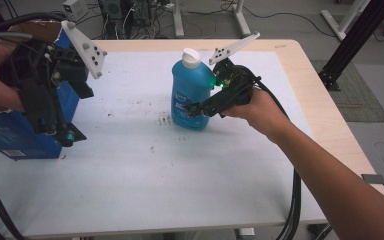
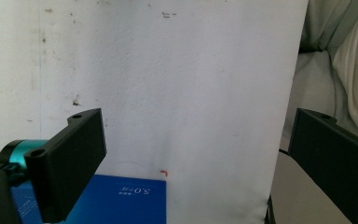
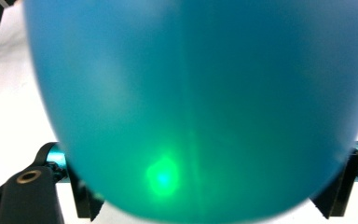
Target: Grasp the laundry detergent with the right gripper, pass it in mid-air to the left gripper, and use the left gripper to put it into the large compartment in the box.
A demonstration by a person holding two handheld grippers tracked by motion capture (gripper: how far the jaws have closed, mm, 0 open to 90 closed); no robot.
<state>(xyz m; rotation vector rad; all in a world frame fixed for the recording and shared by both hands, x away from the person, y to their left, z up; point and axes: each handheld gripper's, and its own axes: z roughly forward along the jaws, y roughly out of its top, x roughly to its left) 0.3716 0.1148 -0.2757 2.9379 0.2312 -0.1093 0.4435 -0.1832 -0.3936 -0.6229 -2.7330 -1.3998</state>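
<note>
A blue bottle [image 1: 187, 87] with a white cap stands upright at the middle back of the white mat [image 1: 180, 170]. My right gripper [image 1: 196, 108] reaches it from the right, one jaw on each side of its lower body. In the right gripper view the bottle [image 3: 191, 93] spans the whole gap between the jaws of the right gripper [image 3: 209, 200] and touches both. At the far left, my left gripper [image 1: 62, 132] hangs open, pointing down just above a blue box [image 1: 15, 137]. Between the jaws of the left gripper [image 2: 196, 126] is bare mat, and the box's corner [image 2: 121, 200] lies under one jaw.
The mat covers a wooden table [image 1: 325, 95] whose bare edge shows at the right and back. A black frame post [image 1: 352, 37] stands beyond the right back corner. Cables [image 1: 292, 210] trail off the front edge. Pale cloth [image 2: 340, 56] lies past the mat's edge.
</note>
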